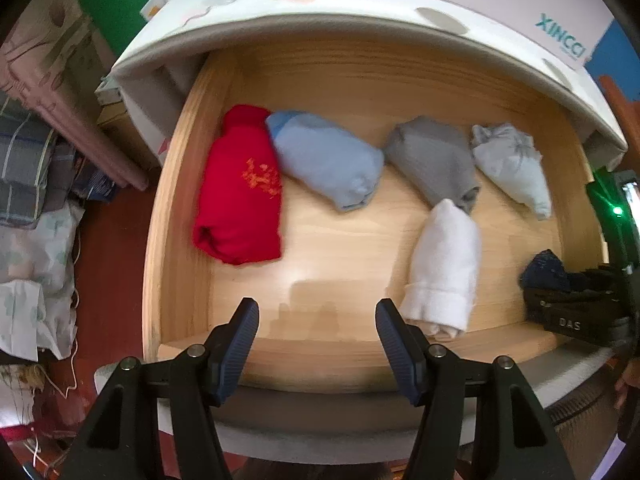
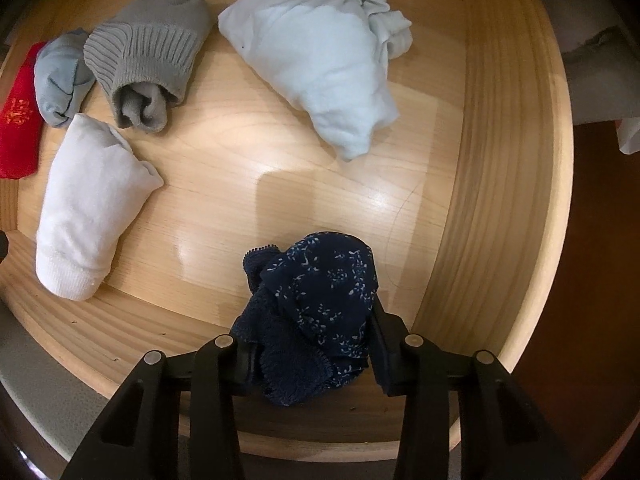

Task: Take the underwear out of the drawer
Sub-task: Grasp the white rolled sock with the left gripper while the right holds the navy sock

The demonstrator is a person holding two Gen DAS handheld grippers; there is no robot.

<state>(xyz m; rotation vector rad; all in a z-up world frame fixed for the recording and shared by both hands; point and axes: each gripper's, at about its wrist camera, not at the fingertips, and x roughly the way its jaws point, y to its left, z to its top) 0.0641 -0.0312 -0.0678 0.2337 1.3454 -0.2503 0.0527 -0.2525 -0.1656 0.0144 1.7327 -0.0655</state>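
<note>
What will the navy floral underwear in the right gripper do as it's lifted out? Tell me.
The navy floral underwear will likely sag: it already bunches limply between the right gripper fingers. It looks thin, so probably very light. Its lacy edge hangs loose below and might catch on the drawer front.

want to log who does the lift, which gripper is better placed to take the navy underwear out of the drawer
Right. The right gripper is shut on the navy underwear near the drawer front; the left gripper is open and holds nothing.

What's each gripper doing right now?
Left gripper: open, empty, above the drawer.
Right gripper: shut on the navy underwear.
</note>
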